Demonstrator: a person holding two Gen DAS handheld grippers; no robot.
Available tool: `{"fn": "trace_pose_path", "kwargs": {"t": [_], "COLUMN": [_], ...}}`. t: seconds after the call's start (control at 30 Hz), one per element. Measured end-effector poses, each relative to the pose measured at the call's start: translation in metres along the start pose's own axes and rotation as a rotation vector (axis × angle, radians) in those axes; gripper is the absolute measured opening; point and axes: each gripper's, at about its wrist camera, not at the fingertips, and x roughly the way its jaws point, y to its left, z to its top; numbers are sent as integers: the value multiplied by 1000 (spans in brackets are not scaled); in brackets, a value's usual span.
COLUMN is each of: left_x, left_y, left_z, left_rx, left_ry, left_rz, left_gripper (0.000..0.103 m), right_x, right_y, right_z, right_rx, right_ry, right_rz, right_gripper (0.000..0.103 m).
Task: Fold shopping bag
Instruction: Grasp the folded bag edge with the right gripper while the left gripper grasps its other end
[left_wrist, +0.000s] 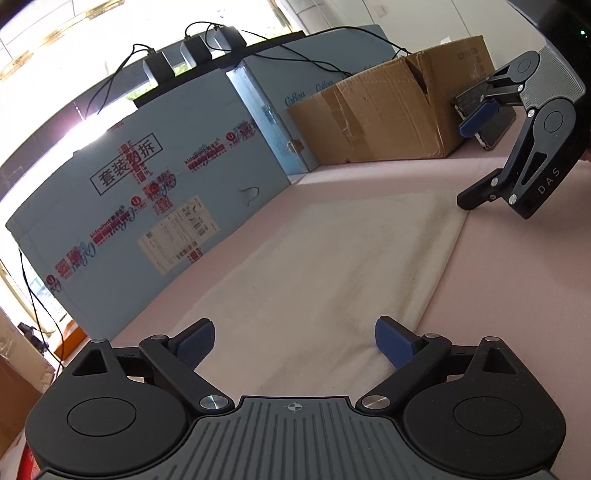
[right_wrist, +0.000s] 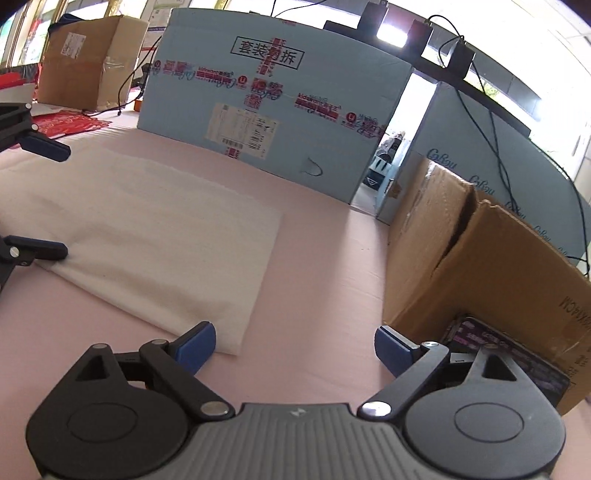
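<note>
While both tools hang just over the pink cloth, nothing is held in either one. The left gripper (left_wrist: 294, 341) has its two blue pads spread wide, and only the cream shopping bag (left_wrist: 314, 266) shows in the gap below them. The right gripper (right_wrist: 295, 345) is spread wide too, with bare pink cloth under its gap. One of its blue pads (right_wrist: 197, 345) sits by the near corner of the bag; I cannot tell if it touches.

The bag lies flat on the pink tablecloth (right_wrist: 325, 266), folded into a long, neat shape. The two tools are at opposite ends of it.

Just to the right of the right gripper sits a brown cardboard box (right_wrist: 491, 266) with a torn flap. A dark packet (right_wrist: 517, 354) with purple print lies against the foot of that box. Behind the bag stands a big light-blue carton (right_wrist: 277, 99) with red print and a white shipping label. Black cables (left_wrist: 110, 77) run along a dark bar above it. Far off to the left, some red paper (right_wrist: 70, 123) lies on the table near another brown box (right_wrist: 88, 59).
</note>
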Motion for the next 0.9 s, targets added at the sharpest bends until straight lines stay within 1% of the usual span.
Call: {"fn": "trace_pose_path", "kwargs": {"t": [0.07,0.13,0.23,0.3,0.4,0.53,0.57,0.7,0.77,0.83,0.87,0.9], "left_x": [1,3,7,8,10,10,10,10,10,10,10,13], "left_y": [2,6,14,17,21,22,23,24,25,25,26,28], "left_z": [0,-1,-1,-2,-3,-3,-3,-3,-3,-2,-2,-5], "left_rx": [-16,-43,-86,-108,-135,-147,-150,-161,-167,-173,-176,-177], "left_ry": [3,11,24,31,38,41,42,45,47,48,49,49], "left_rz": [-9,-23,-50,-65,-82,-90,-93,-101,-105,-109,-111,-112], "left_gripper": [97,98,100,100,101,101,101,102,102,102,102,102], "right_x": [-5,-9,-10,-9,-7,-7,-8,-11,-11,-10,-9,-9], "right_y": [-8,-10,-4,7,31,52,57,71,77,81,84,86], "right_z": [-2,-3,-6,-8,-9,-10,-10,-12,-11,-10,-10,-10], "right_rx": [-1,-29,-145,-236,-449,-696,-766,-974,-1066,-1150,-1190,-1223], "right_ry": [2,7,24,4,-90,-216,-255,-364,-398,-405,-404,-398], "right_rz": [9,4,-20,-35,-49,9,20,43,70,113,136,157], "right_gripper": [93,93,93,93,92,82,82,80,76,62,58,51]}}
